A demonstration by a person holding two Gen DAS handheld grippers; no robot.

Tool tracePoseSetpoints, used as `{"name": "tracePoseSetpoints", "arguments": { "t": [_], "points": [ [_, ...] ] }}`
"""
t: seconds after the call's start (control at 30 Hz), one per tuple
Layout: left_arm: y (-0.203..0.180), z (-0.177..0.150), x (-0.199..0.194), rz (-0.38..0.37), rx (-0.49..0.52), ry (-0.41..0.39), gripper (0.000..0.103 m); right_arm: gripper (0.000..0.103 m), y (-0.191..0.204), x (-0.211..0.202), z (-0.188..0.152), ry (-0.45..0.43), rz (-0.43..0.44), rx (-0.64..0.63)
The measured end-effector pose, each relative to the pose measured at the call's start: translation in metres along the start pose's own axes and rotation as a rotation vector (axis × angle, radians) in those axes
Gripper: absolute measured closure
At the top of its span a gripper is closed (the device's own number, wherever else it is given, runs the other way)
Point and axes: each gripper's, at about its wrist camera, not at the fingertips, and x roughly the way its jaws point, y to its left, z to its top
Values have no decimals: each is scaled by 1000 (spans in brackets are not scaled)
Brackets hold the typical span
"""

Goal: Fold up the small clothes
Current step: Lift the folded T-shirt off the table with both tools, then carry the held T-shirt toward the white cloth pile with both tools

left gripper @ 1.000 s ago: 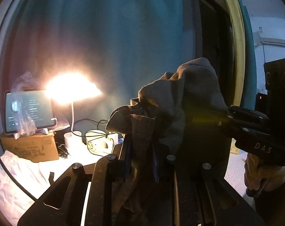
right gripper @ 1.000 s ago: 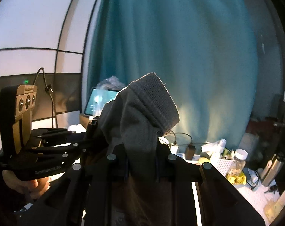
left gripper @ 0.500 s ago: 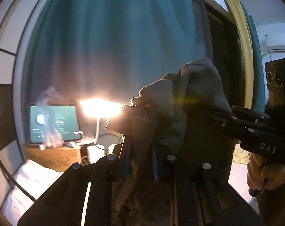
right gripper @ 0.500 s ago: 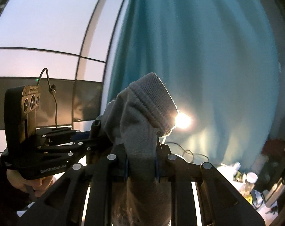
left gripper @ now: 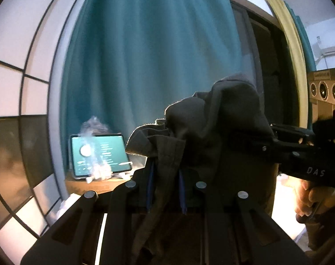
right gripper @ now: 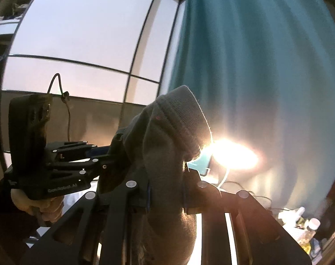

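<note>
A dark grey garment is held up in the air between both grippers. My left gripper is shut on one bunched edge of it, and the cloth hangs down between the fingers. My right gripper is shut on a ribbed grey hem of the garment. The two grippers are close side by side: the right gripper shows at the right of the left wrist view, and the left gripper shows at the left of the right wrist view. The lower part of the garment is hidden.
A teal curtain hangs behind. A lit tablet stands on a cardboard box at lower left, with clear plastic in front of it. A bright lamp glares. Bottles and clutter lie at lower right. White wall panels are at left.
Both grippers have risen and tilted upward with the garment. The desk and lamp have dropped lower in view, and more wall and curtain show. Both grips are unchanged.
</note>
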Motion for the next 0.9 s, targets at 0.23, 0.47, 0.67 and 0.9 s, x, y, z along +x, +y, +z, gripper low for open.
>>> {"name": "tracePoseSetpoints", "arguments": {
  "t": [0.23, 0.47, 0.67, 0.9],
  "points": [
    [20, -26, 23, 16, -50, 90, 86, 82, 1, 38, -28, 94, -9, 16],
    [33, -47, 51, 7, -87, 176, 86, 82, -16, 67, -56, 168, -4, 71],
    [41, -56, 80, -3, -87, 232, 86, 82, -38, 90, -75, 210, -18, 130],
    [44, -70, 113, -32, -80, 312, 86, 82, -59, 113, -100, 257, -23, 199]
  ]
}}
